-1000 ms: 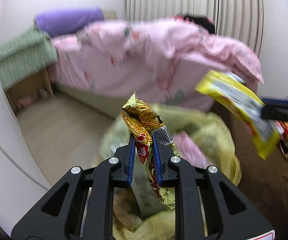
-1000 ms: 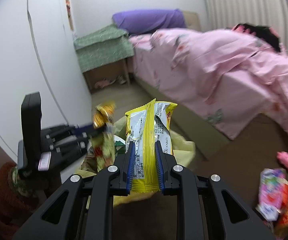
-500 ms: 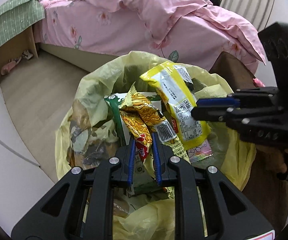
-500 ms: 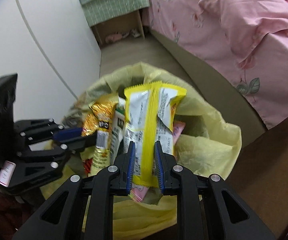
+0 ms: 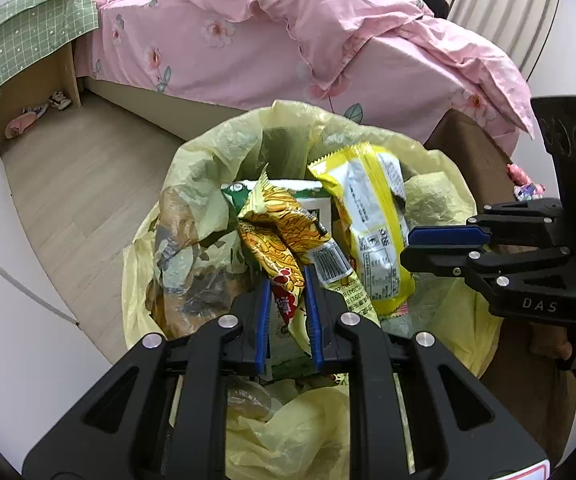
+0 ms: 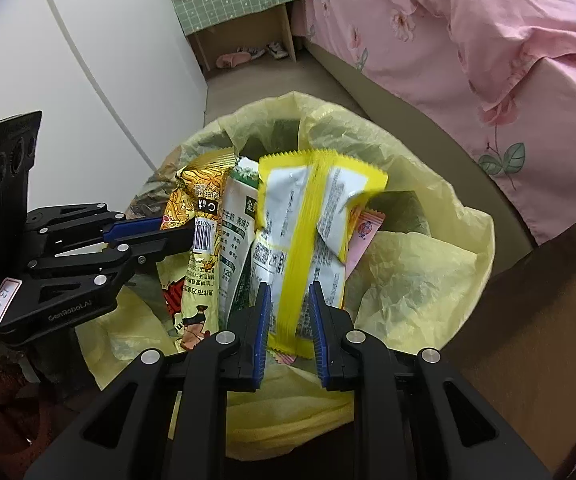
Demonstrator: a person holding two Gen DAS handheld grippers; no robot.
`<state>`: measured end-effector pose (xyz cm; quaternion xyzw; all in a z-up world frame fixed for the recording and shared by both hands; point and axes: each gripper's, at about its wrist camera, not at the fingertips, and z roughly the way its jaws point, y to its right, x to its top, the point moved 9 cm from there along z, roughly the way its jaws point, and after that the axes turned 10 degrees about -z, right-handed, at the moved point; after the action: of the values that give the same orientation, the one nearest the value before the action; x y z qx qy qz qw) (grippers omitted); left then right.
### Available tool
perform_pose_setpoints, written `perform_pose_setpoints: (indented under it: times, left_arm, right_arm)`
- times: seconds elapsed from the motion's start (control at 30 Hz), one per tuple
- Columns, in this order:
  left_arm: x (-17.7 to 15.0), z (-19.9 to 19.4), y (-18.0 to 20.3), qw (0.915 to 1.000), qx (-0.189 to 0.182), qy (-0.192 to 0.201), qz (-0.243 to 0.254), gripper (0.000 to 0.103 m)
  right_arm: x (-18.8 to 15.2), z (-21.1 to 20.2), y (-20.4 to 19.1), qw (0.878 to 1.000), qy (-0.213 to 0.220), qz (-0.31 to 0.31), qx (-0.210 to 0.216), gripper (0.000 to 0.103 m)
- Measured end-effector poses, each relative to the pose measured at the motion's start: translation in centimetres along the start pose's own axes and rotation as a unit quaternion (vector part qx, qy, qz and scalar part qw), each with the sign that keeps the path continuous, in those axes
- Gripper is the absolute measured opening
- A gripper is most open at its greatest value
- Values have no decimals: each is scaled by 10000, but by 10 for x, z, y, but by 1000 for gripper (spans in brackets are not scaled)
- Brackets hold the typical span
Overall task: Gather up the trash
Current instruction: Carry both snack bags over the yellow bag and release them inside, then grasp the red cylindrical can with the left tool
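Observation:
A yellow trash bag [image 5: 208, 148] stands open below both grippers, also seen in the right wrist view [image 6: 428, 264]. My left gripper [image 5: 287, 276] is shut on an orange noodle-print snack wrapper [image 5: 284, 232], which hangs inside the bag's mouth. My right gripper [image 6: 288, 292] is shut on a yellow-and-white wrapper [image 6: 308, 216], also inside the mouth. Each gripper shows in the other's view: the right gripper [image 5: 444, 244] at the right, the left gripper [image 6: 156, 236] at the left. A green-and-white packet [image 6: 240, 216] and a pink wrapper [image 6: 364, 232] lie in the bag.
A bed with a pink floral quilt [image 5: 328, 40] runs behind the bag. A wooden bedside stand under green checked cloth [image 5: 28, 40] has slippers [image 5: 24, 124] beneath it. A white wall [image 6: 88, 40] is on the left and a brown surface [image 6: 528, 320] on the right.
Both grippers have come down and tipped toward the bag. The two wrappers, held up in the air before, now hang inside the bag's mouth. Both grips are unchanged.

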<state>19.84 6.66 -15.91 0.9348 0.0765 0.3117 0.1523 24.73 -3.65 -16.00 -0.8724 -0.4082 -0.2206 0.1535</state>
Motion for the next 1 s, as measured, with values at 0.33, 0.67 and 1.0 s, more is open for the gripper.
perform_pose_setpoints:
  times: [0.33,0.67,1.0]
  left_arm:
    - [34,-37,11,9984,-237,436,-257,48]
    - [36,-65,88,9952,-611,743,169,56]
    - [-6,-49,209,9831,-1411,368,1106,62]
  right_arm:
    - [-10,-65,2,9949,798,261,-554,29]
    - [-82,-171,29,9718,1612,1150,-1281,42]
    - [-197,-265,71,9307,1996,2070,-2262,72]
